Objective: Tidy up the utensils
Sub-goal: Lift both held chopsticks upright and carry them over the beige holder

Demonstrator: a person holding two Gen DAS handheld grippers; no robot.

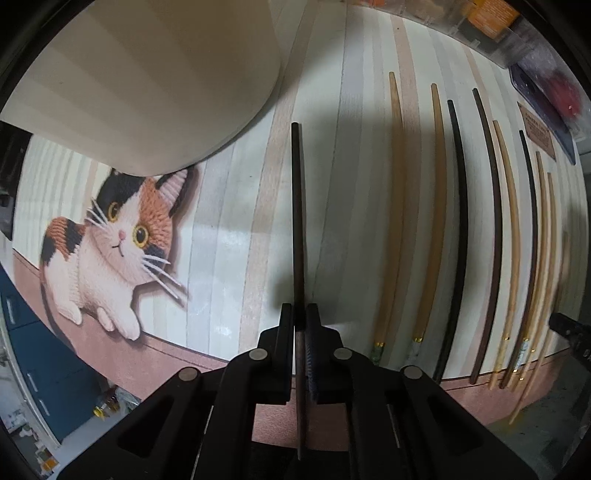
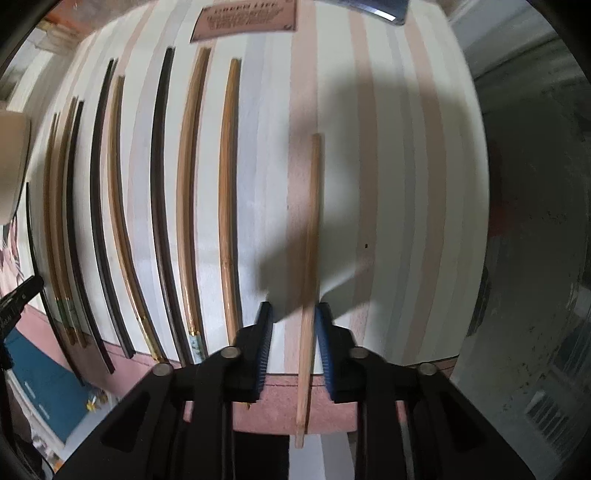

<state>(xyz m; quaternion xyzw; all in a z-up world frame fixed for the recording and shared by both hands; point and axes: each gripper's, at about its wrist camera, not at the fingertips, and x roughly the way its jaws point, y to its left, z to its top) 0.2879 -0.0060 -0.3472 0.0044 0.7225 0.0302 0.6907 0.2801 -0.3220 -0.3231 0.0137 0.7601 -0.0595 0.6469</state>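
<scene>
Left wrist view: at the far left we see blue cabinet fronts (image 1: 33, 354) beyond the edge of the striped mat (image 1: 229, 221). On the mat is a printed calico cat (image 1: 110, 243), and a cream container (image 1: 166, 74) stands above it, its base covering the top of the cat's head. Near the middle, the left gripper (image 1: 300, 314) has its jaws pinched narrow on a dark chopstick (image 1: 298, 221), which runs straight away from the camera between the pads. Right of it, a row of chopsticks (image 1: 460, 221) lies side by side on the mat, light wood and dark mixed, none touching the held one. A pink label (image 1: 539, 133) sits past the row's far ends, and at the right edge we catch a black tip of the right gripper (image 1: 569, 328).

Right wrist view: the cream container (image 2: 11, 166) shows at the left edge, with a tip of the left gripper (image 2: 22, 291) below it. Then comes the same row of chopsticks (image 2: 162, 184), lying parallel on the mat (image 2: 388, 184), with the pink label (image 2: 243, 18) above. Right of the row, the right gripper (image 2: 293, 314) stands with its jaws apart. A light wooden chopstick (image 2: 314, 221) lies between them, close against the right-hand blue pad (image 2: 325, 339) and clear of the left-hand one, so we see no pinch. The picture is blurred here. Grey floor (image 2: 535, 221) fills the far right.
</scene>
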